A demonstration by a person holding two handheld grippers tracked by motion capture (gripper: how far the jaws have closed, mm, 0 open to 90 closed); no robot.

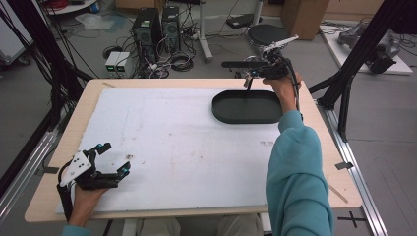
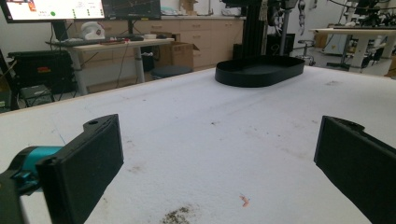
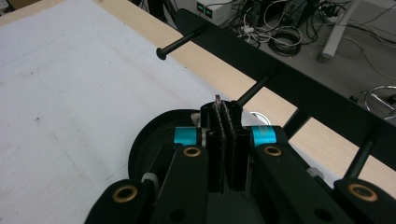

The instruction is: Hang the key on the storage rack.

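Note:
My right gripper (image 1: 265, 66) is raised above the far end of a black oval tray (image 1: 221, 112), which is empty. Its jaws (image 3: 223, 105) are pressed together, with a thin silvery edge showing between them. A black bar with several pegs (image 1: 240, 64) hangs in the air right at the jaw tips. In the right gripper view the bar (image 3: 289, 79) crosses behind the jaws, and how it is gripped is hidden. My left gripper (image 1: 117, 157) rests low at the table's near left, open and holding nothing. In its own view the left gripper (image 2: 219, 163) has wide-apart fingers (image 2: 88, 163), and the tray (image 2: 259, 77) lies far ahead.
A white sheet (image 1: 187, 147) with small stains and crumbs covers the wooden table (image 1: 314, 128). Black frame struts (image 1: 349, 73) stand to the right. Computers and cables (image 1: 157, 29) sit on the floor beyond the far edge.

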